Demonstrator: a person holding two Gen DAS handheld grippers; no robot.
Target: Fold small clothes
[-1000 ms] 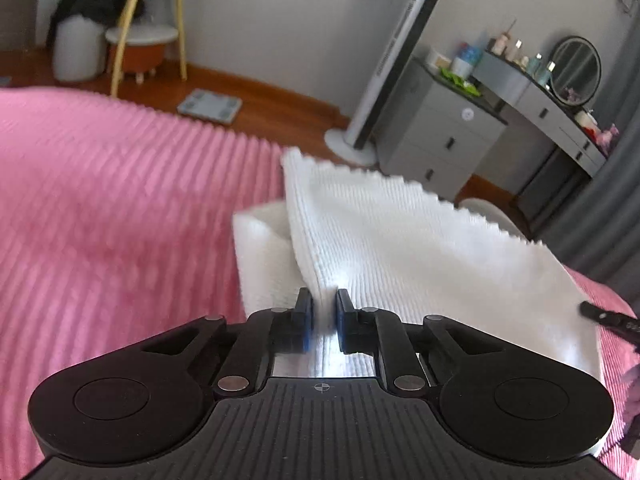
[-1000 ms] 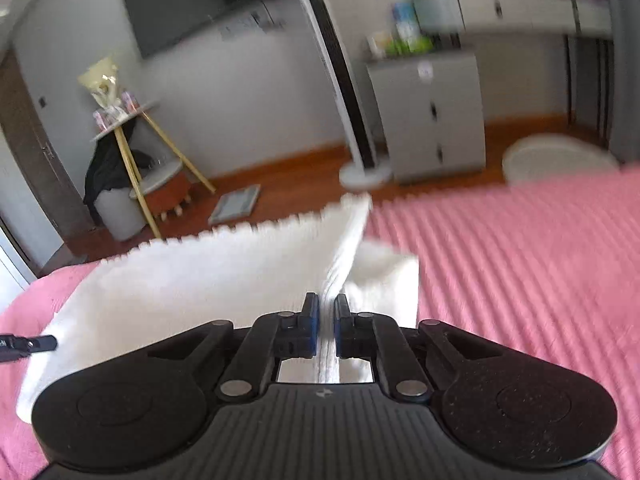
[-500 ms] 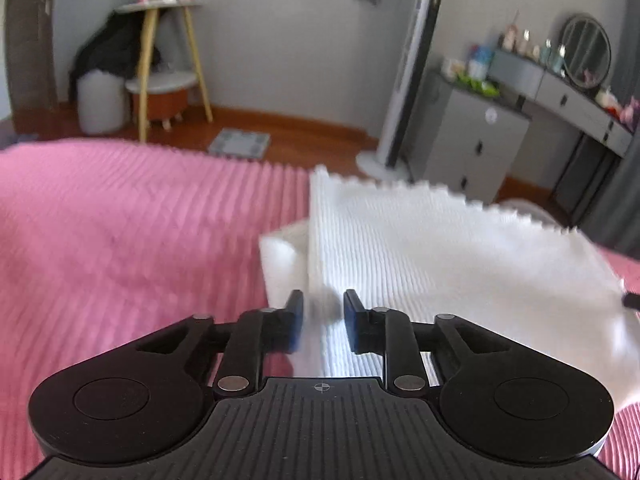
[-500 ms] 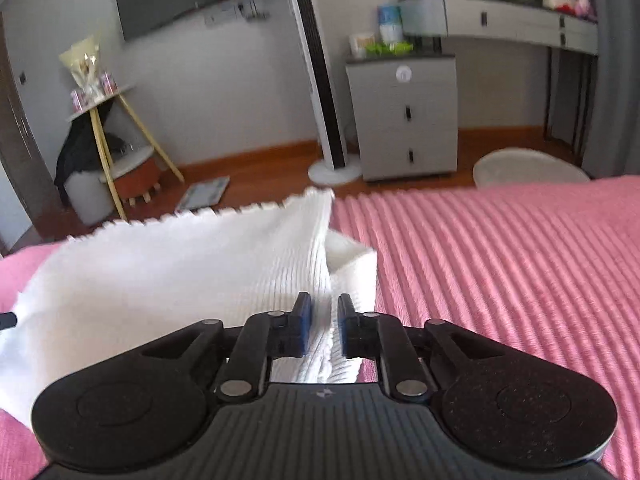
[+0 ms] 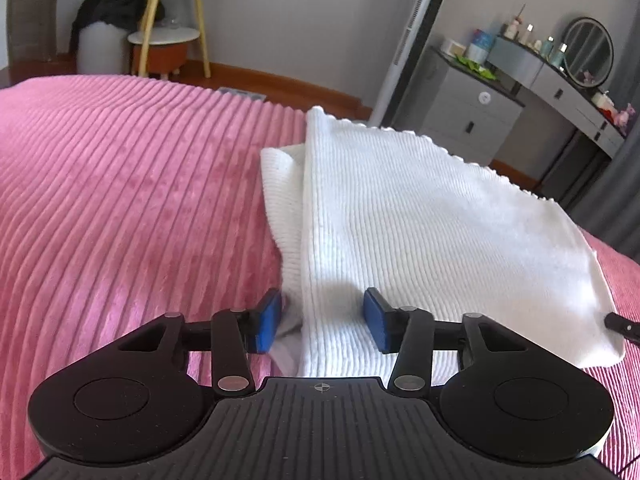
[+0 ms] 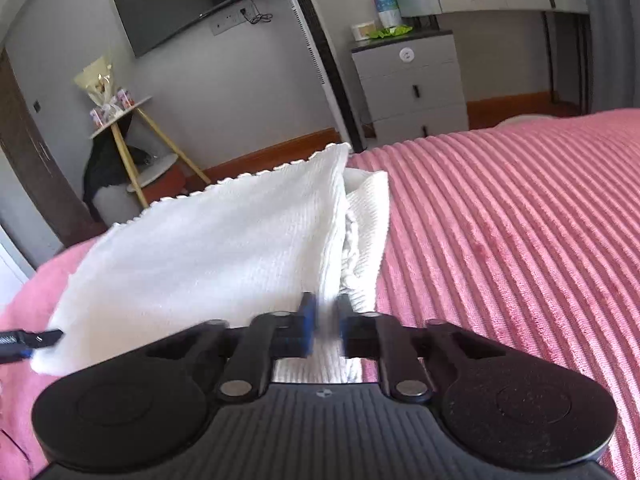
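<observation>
A white ribbed knit garment [image 5: 420, 232] lies folded on the pink ribbed bedspread [image 5: 120, 184]; a sleeve or lower layer pokes out along its left side. My left gripper [image 5: 322, 322] is open, its blue pads straddling the garment's near left edge without pinching it. In the right wrist view the same garment [image 6: 208, 248] lies ahead and to the left. My right gripper [image 6: 326, 328] stands slightly open over the garment's near right edge, with a narrow gap and blurred fingers. Each gripper's tip shows at the other view's edge.
The pink bedspread [image 6: 520, 240] stretches wide on both sides of the garment. Beyond the bed's far edge are a wooden floor, a tower fan [image 5: 412, 40], a grey drawer unit [image 6: 412, 84], a dressing table and a small side table [image 6: 120, 120].
Both grippers were shut on the garment's edges one second ago and have opened, the left wide, the right only a little. The lifted fabric has settled flat on the bed.
</observation>
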